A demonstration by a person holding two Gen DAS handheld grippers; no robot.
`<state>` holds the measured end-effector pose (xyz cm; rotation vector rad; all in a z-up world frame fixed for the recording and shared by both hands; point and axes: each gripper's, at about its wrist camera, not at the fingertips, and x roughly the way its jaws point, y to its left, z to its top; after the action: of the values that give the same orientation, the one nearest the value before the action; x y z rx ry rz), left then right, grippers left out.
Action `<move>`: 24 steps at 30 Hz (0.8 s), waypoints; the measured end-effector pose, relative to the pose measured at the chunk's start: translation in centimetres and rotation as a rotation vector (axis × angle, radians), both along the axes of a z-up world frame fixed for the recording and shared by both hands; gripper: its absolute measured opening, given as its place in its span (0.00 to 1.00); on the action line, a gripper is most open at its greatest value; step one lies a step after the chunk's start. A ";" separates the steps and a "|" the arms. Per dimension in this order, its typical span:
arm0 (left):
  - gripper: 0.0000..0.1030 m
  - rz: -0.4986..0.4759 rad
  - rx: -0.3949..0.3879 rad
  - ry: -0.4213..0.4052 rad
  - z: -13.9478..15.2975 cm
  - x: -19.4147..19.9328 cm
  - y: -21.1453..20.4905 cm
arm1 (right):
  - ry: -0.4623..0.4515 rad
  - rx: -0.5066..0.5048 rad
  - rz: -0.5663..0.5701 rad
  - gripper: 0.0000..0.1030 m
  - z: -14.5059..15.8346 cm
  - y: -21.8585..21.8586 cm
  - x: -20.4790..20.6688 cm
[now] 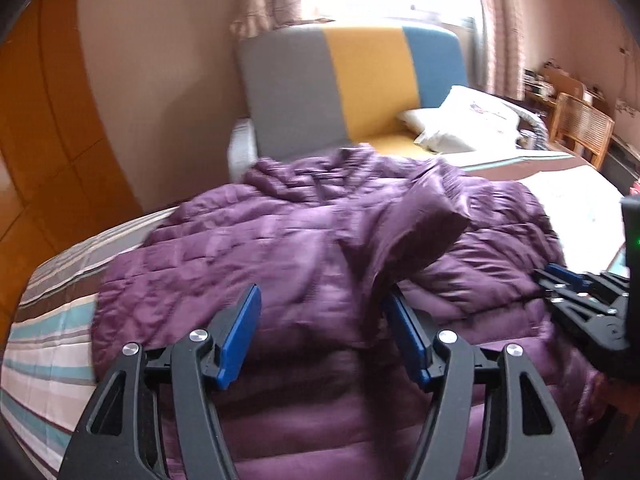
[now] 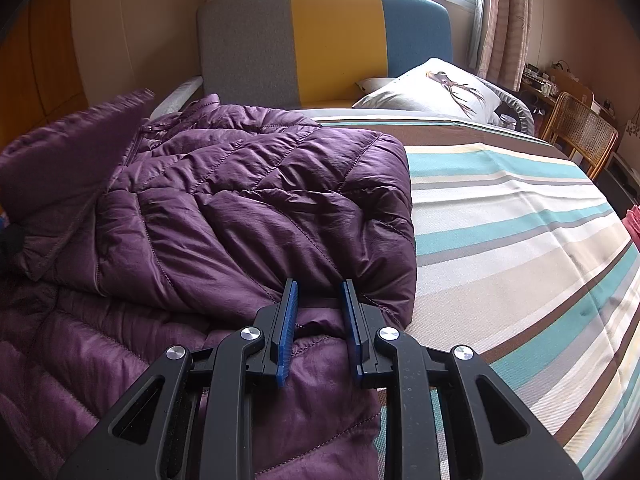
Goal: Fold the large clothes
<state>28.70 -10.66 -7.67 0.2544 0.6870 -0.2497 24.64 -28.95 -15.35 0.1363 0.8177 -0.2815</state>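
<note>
Your left gripper (image 1: 322,312): released, above jacket (image 1: 280,248) | your right gripper (image 2: 318,300): pinching the jacket's folded edge on bed (image 2: 520,220)

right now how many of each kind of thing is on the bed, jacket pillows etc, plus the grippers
purple puffer jacket: 1
white pillows: 1 clear, maybe another behind it
grippers: 2, left gripper open, right gripper shut on the jacket
total: 4 sure
</note>
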 end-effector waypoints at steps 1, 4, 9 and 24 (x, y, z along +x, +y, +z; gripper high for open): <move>0.63 0.028 -0.001 -0.002 -0.1 0.4 1.2 | 0.000 -0.001 0.000 0.21 0.0 0.0 0.0; 0.64 0.116 -0.012 -0.013 -0.3 0.9 4.3 | 0.000 -0.002 0.000 0.21 0.0 0.0 0.0; 0.68 0.156 -0.068 -0.024 -1.0 0.8 7.7 | 0.001 -0.008 -0.002 0.21 0.0 0.1 0.1; 0.74 0.353 -0.154 0.047 -4.4 2.4 13.7 | -0.114 0.115 0.311 0.21 6.1 8.1 2.6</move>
<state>31.14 3.03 -12.04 -0.0217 0.7427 0.0297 27.25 -20.90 -9.25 0.1290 0.7293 0.0663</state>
